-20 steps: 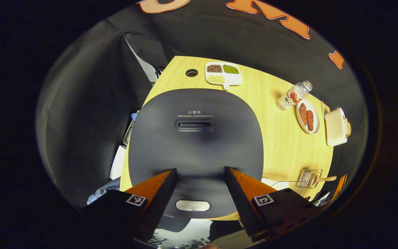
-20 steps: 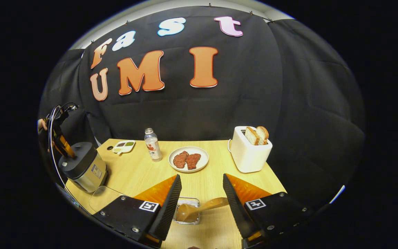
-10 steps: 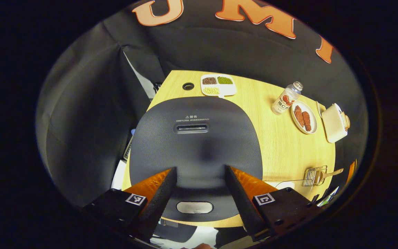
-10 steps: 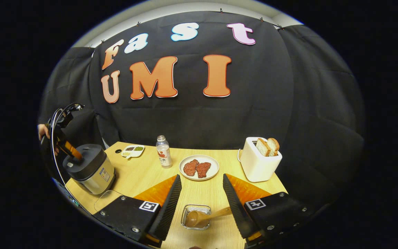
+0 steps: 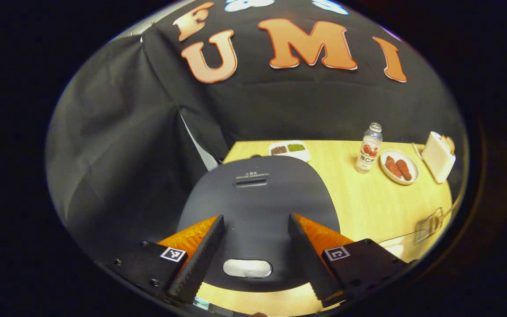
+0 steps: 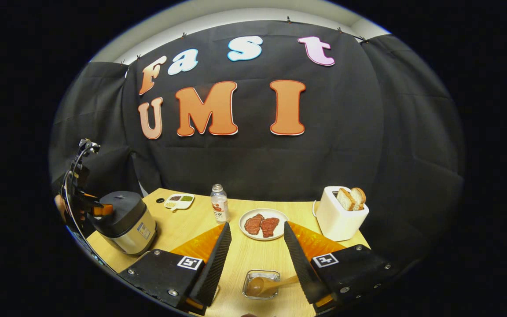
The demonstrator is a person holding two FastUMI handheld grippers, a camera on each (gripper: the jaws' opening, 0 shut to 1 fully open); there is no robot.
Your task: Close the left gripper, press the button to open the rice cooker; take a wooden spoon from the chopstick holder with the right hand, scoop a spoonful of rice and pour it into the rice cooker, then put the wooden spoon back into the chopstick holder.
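The rice cooker [image 5: 255,198] has a dark ribbed lid, which is down, and a pale oval button [image 5: 247,267] at its near edge. My left gripper [image 5: 255,216] stands open over the lid, with the button low between its fingers, and I cannot tell if they touch. In the right gripper view the cooker [image 6: 126,221] sits at the table's left end, with that gripper [image 6: 96,207] at its lid. My right gripper [image 6: 257,224] is open above a wire chopstick holder [image 6: 251,278]. A wooden spoon [image 6: 263,286] lies in it, handle pointing right.
On the wooden table [image 6: 236,259] stand a bottle [image 6: 219,203], a plate of meat [image 6: 263,223], a white toaster [image 6: 340,212] with bread and a divided dish of beans [image 6: 179,200]. A clear container [image 5: 392,246] sits right of the cooker, near the holder [image 5: 429,220].
The left gripper view has tilted up toward the wall, and the lid looks flatter. The right gripper has drawn back, so the holder sits lower between its fingers. Both stay open.
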